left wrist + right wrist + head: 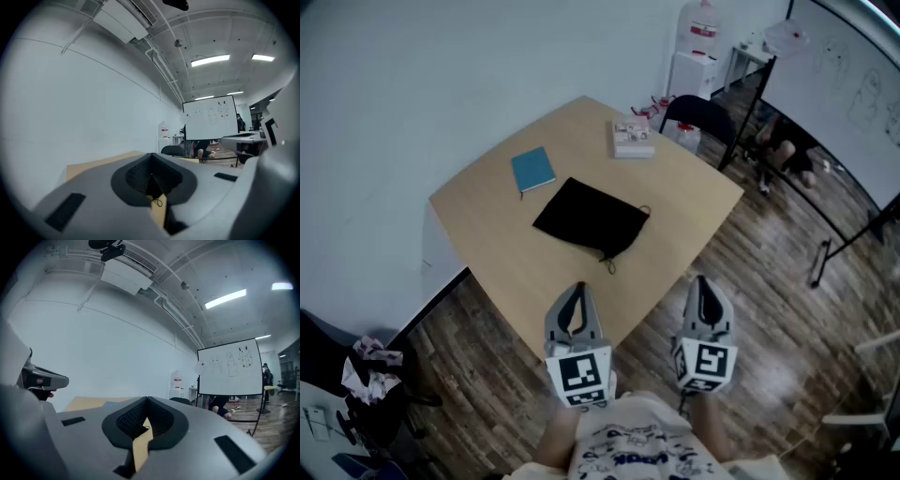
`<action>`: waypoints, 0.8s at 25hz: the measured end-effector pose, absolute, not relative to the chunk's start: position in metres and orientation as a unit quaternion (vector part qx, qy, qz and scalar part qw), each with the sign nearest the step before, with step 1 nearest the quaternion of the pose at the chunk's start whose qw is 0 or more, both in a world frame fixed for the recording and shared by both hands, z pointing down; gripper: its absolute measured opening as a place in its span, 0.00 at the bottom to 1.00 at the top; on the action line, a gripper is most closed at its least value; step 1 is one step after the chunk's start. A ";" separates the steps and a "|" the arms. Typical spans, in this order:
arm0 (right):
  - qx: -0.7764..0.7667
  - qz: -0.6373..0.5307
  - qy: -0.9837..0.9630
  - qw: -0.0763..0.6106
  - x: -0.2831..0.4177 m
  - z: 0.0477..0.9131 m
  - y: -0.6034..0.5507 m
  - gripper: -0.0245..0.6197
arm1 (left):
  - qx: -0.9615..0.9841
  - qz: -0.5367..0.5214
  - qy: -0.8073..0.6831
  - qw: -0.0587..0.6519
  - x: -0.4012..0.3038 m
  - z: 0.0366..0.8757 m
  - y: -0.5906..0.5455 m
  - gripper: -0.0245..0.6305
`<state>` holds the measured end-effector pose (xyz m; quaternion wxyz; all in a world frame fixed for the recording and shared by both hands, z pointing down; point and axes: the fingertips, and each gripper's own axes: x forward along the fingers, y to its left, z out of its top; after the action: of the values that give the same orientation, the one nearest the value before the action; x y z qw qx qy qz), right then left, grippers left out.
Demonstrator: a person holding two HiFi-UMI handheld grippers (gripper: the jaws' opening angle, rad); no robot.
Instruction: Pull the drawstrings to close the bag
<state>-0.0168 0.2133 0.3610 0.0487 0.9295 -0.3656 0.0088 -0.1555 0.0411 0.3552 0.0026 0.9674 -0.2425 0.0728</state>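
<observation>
On the table (487, 211), the bag (591, 218) looks soft and light; grab its thin drawstrings (607, 260); left gripper (575, 289) and right gripper (703, 281) sit closed, empty

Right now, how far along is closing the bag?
Nothing looks done: the bag lies flat on the table, its mouth ungathered and the drawstrings slack. Nothing is in hand: the left tool and right tool are shut and empty at the table's near edge, short of the bag. Left: grab the drawstrings and pull them.
</observation>
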 end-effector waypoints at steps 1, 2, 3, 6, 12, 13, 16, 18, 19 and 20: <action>0.930 0.011 -0.363 0.048 -0.016 0.362 0.214 0.04 | 0.968 0.075 -0.241 -0.002 -0.155 0.356 0.041 0.04; 0.931 0.012 -0.362 0.047 -0.016 0.363 0.215 0.04 | 0.968 0.076 -0.240 -0.006 -0.155 0.356 0.042 0.04; 0.931 0.012 -0.362 0.047 -0.016 0.364 0.215 0.04 | 0.968 0.076 -0.239 -0.007 -0.155 0.357 0.042 0.04; 0.930 0.009 -0.364 0.050 -0.016 0.363 0.214 0.04 | 0.968 0.075 -0.238 -0.005 -0.154 0.357 0.043 0.04; 0.930 0.012 -0.364 0.049 -0.014 0.364 0.208 0.04 | 0.969 0.085 -0.230 -0.017 -0.151 0.361 0.038 0.04; 0.931 0.014 -0.362 0.048 -0.013 0.366 0.206 0.04 | 0.969 0.084 -0.230 -0.012 -0.150 0.362 0.036 0.04; 0.934 0.025 -0.355 0.044 -0.008 0.375 0.202 0.04 | 0.968 0.081 -0.236 0.017 -0.148 0.365 0.030 0.04; 0.936 0.035 -0.349 0.041 -0.004 0.380 0.199 0.04 | 0.968 0.094 -0.231 0.012 -0.146 0.373 0.025 0.04; 0.937 0.039 -0.346 0.038 -0.003 0.382 0.198 0.04 | 0.968 0.102 -0.228 0.008 -0.146 0.377 0.022 0.04; 0.937 0.043 -0.344 0.037 -0.001 0.384 0.197 0.04 | 0.968 0.109 -0.225 0.005 -0.145 0.381 0.020 0.04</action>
<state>-0.0011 0.1966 0.3840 0.0368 0.9373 -0.3438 0.0433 -0.1447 0.0199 0.3807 0.0054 0.9683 -0.2247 0.1086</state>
